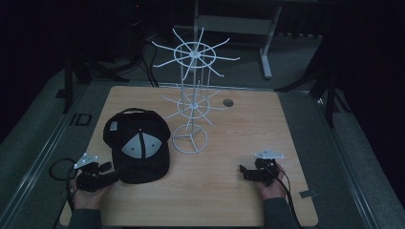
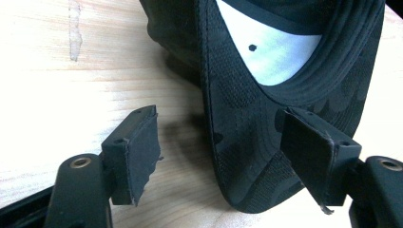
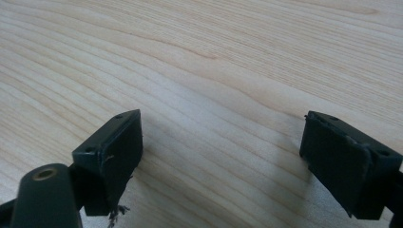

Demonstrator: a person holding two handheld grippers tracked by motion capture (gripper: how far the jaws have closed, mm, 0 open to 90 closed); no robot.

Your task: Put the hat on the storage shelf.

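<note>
Your left gripper, jaws wide, straddles the brim of the black cap lying beside the white wire rack. Next, likely close on the brim. Your right gripper rests wide, holding nothing.

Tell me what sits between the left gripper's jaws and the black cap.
Nothing but bare table. In the left gripper view, the left gripper is open, and the cap's brim already reaches between the jaws without touching the pads.
</note>
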